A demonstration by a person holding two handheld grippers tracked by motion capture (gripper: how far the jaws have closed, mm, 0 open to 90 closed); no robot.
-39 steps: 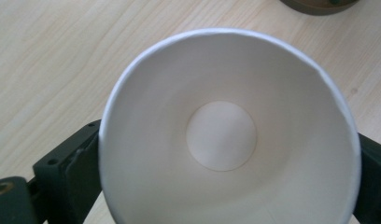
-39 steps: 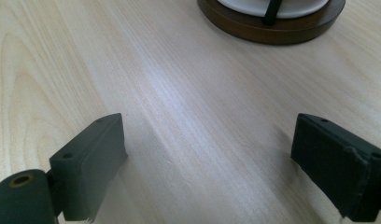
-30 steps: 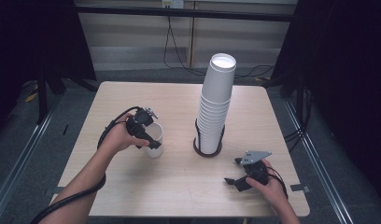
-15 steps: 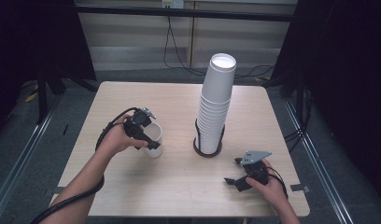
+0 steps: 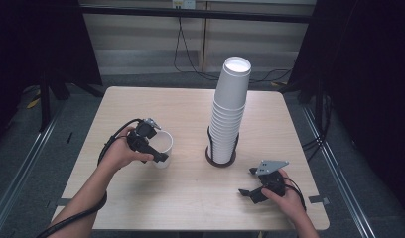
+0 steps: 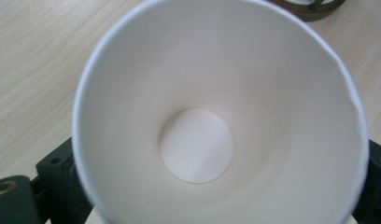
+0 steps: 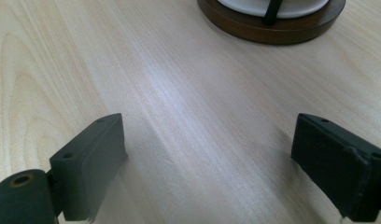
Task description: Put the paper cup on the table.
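Note:
A single white paper cup [image 5: 165,143] stands upright on the wooden table [image 5: 141,104], left of centre. My left gripper [image 5: 158,145] reaches around it from the left, and its jaws have just been closing with the cup between them. In the left gripper view I look down into the cup [image 6: 198,144], with a black jaw against each side of my left gripper [image 6: 212,186] and a small kink in the rim. A tall stack of white cups [image 5: 229,114] stands in a dark round holder [image 5: 220,162] at mid-table. My right gripper [image 5: 247,182] rests near the front right, open and holding nothing.
In the right gripper view, bare wood lies between the wide-apart jaws of the right gripper [image 7: 207,158], with the brown holder base [image 7: 272,30] ahead. Black cables trail from both grippers. The table's front edge is close to both hands.
The left gripper has shifted slightly leftward at the cup, which stays where it stood. The right hand has kept still.

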